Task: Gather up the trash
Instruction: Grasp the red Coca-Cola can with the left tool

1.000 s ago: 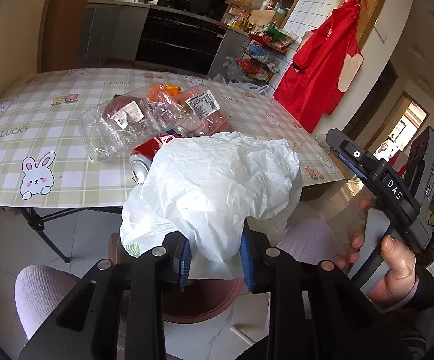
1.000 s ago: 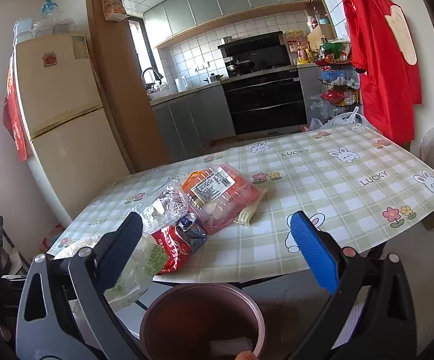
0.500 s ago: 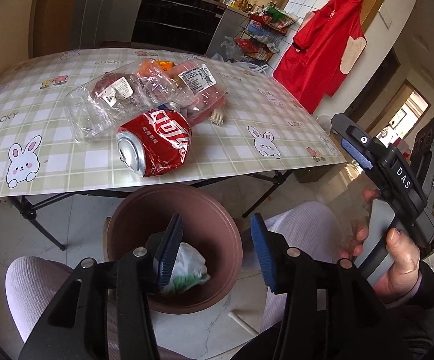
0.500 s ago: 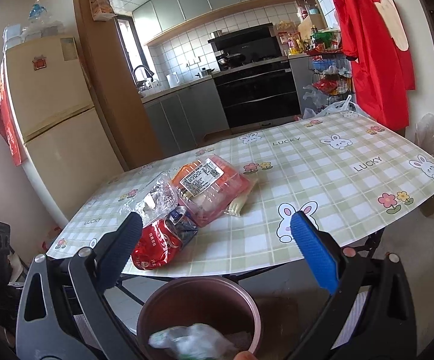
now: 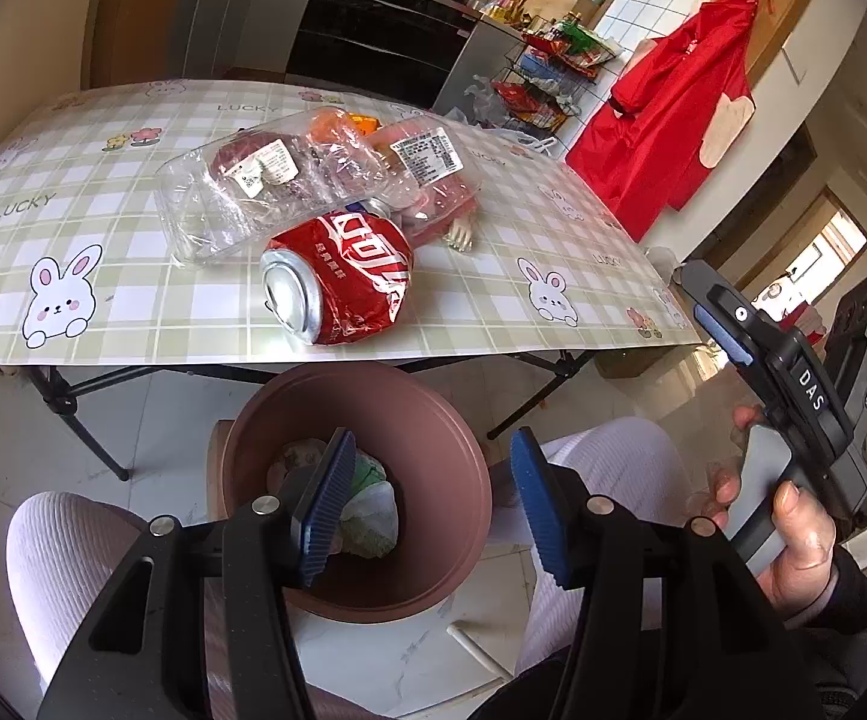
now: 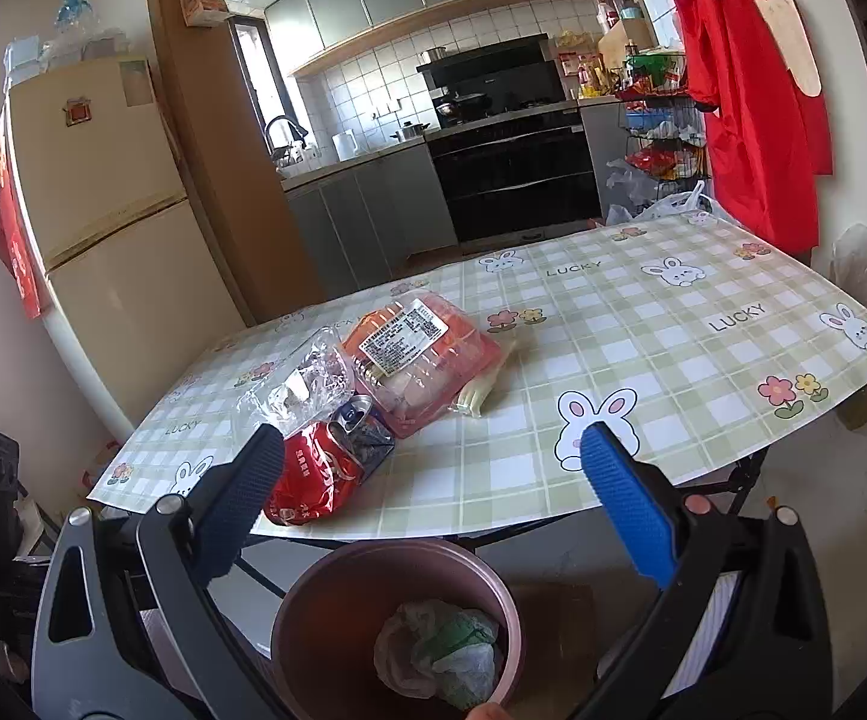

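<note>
A brown round bin (image 5: 433, 420) (image 6: 313, 588) stands on the floor in front of the table, with a crumpled white-and-green plastic bag (image 5: 373, 510) (image 6: 439, 654) lying inside. My left gripper (image 5: 427, 498) hangs over the bin, jaws opening, nothing between them. A crushed red cola can (image 5: 343, 276) (image 6: 313, 468) lies near the table's front edge. Behind it sit a clear plastic clamshell (image 5: 241, 198) (image 6: 301, 384) and a pink labelled food tray (image 5: 427, 162) (image 6: 427, 354). My right gripper (image 6: 433, 480) is wide open and empty above the bin.
The checked rabbit-print table (image 5: 73, 240) (image 6: 703, 348) spreads ahead on folding legs. A person's knees in pale trousers (image 5: 61, 552) flank the bin. A hand (image 5: 793, 528) holds the right gripper's handle. A fridge (image 6: 103, 210), kitchen counter and red garment (image 6: 751, 90) stand behind.
The left gripper opened and let go of the white plastic bag, which dropped into the brown bin. The cola can, earlier hidden by the bag, shows. The right gripper stayed open.
</note>
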